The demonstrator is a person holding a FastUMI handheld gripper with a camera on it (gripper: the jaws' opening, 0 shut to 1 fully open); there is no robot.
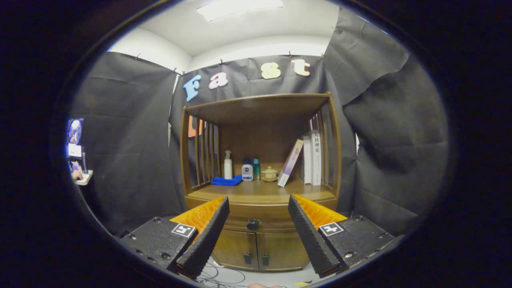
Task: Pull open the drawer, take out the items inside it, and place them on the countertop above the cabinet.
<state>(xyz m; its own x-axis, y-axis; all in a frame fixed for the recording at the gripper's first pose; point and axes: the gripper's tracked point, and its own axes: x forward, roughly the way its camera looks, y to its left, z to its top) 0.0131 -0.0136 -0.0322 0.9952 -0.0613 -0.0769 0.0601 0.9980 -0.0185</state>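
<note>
Gripper: the gripper [258, 200] hangs in the air facing the cabinet, its jaws wide apart and holding nothing
Fingers: the two fingers [208, 236] frame the cabinet's front, and the drawer lies in the gap between them, well beyond the tips
Cabinet: a brown wooden cabinet [336, 152] with slatted sides stands against the black cloth wall
Drawer: the drawer [256, 224] sits closed just under the countertop, with a dark knob [253, 225] at its middle; what lies inside is hidden
Doors: two lower doors [258, 250] sit beneath the drawer, closed, each with a small dark pull near the centre seam
Countertop: the countertop [256, 192] above the drawer is bare along its front part
Back of countertop: a folded blue cloth [226, 181], a white pump bottle [228, 165], a small white bottle [247, 171], a teal bottle [256, 168] and a small lidded pot [269, 174] stand in a row
Books: several books [312, 158] stand at the right side, one leaning against the rest
Floor: thin cables [224, 276] lie on the pale floor before the cabinet
</note>
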